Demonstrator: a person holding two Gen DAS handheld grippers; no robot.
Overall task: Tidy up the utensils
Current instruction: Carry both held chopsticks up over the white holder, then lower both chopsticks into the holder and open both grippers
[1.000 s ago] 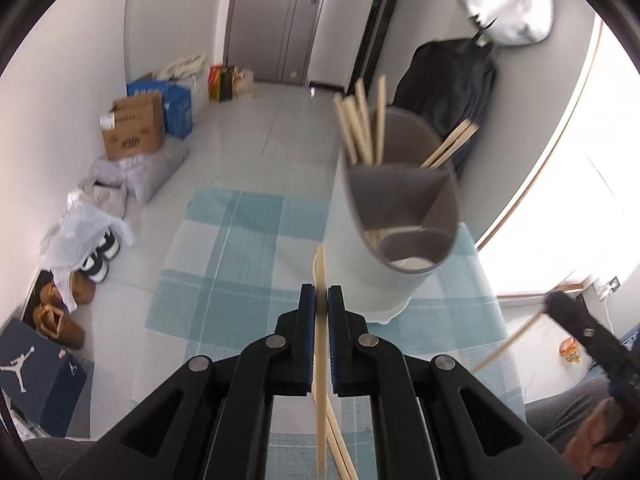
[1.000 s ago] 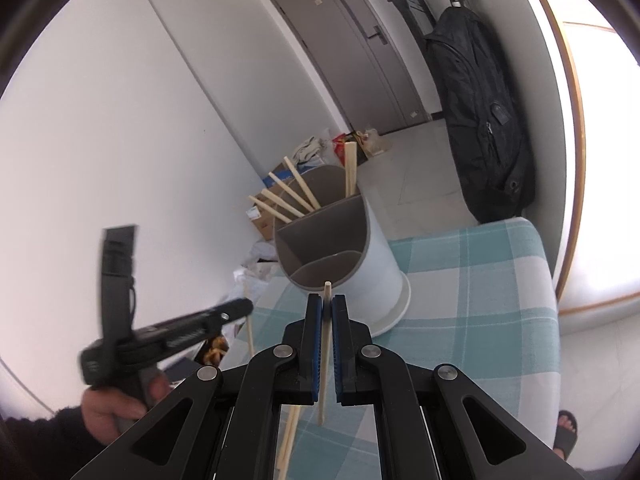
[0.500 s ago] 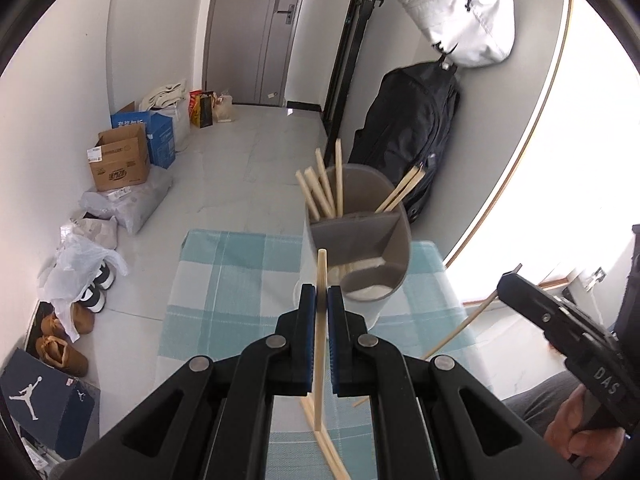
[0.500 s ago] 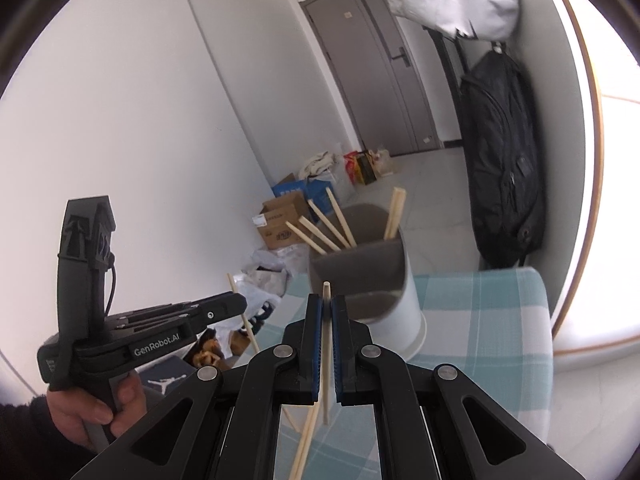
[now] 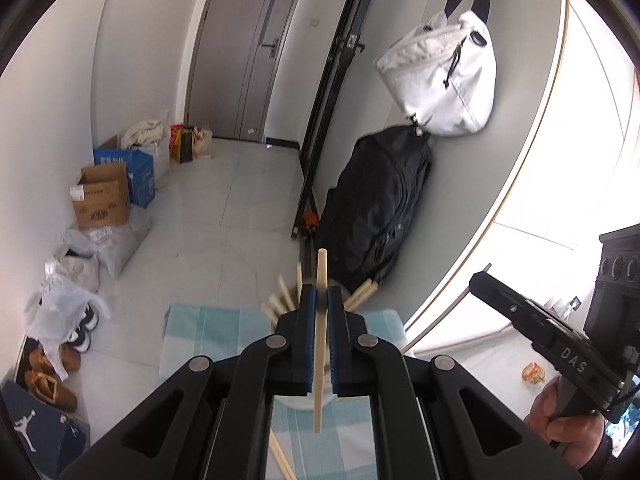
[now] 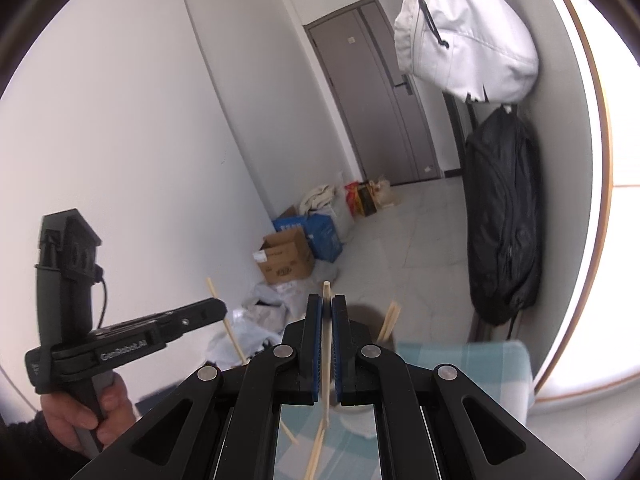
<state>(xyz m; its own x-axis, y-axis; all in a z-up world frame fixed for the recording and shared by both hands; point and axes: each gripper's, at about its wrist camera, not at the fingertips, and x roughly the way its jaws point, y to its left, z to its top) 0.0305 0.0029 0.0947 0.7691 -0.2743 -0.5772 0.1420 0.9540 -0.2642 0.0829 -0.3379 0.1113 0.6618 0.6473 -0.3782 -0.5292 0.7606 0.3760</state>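
My left gripper [image 5: 321, 292] is shut on one pale wooden chopstick [image 5: 319, 360], held nearly upright above the teal checked cloth [image 5: 208, 332]. The utensil holder sits mostly hidden behind its fingers; only the fanned chopsticks in the holder [image 5: 280, 300] show. In the right wrist view my right gripper [image 6: 327, 304] is shut on another chopstick [image 6: 326, 380]. Below it sits the holder's white base [image 6: 360, 420], with sticks [image 6: 390, 320] rising from its grey rim. The left gripper [image 6: 218, 309] appears at the left, above the cloth [image 6: 480, 368]. Loose chopsticks [image 5: 280, 456] [image 6: 316, 452] lie on the cloth.
A black backpack [image 5: 380, 208] leans on the wall beyond the table, with a white bag [image 5: 440, 76] hanging above it. Cardboard boxes [image 5: 100, 200], plastic bags and shoes [image 5: 52, 360] line the left wall. A grey door [image 5: 244, 48] closes the hallway.
Both grippers have risen, each still clamping its chopstick. The holder has dropped low in both views and now sits largely behind the fingers.
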